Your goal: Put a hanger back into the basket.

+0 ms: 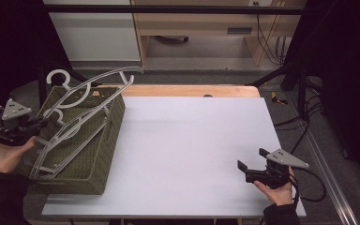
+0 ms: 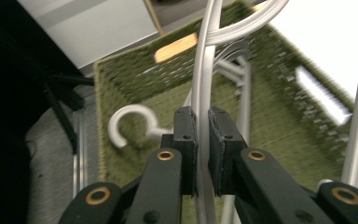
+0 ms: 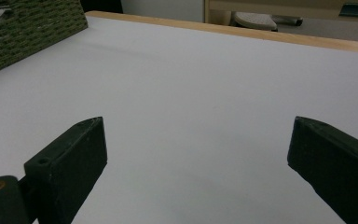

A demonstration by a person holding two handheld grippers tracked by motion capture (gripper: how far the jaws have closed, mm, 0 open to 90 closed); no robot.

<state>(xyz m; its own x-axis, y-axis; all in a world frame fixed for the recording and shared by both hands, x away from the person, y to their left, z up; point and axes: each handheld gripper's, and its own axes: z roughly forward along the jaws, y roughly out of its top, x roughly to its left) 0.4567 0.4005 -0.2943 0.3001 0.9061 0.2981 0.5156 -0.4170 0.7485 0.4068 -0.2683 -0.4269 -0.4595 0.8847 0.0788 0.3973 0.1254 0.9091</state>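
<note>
Left gripper point(image 2: 202, 154) jaws pinching grey hanger point(image 1: 82, 101) bar, hanger tilted over green woven basket point(image 1: 101, 154) at table's point(image 1: 192, 154) 9 o'clock; right gripper point(image 1: 251, 164) jaws spread wide, nothing between, hovering at 4 o'clock.

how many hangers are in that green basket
2 that I can make out: one hanger raised above the green basket, pinched by the left gripper, another hanger lying inside. More may be hidden.
</note>
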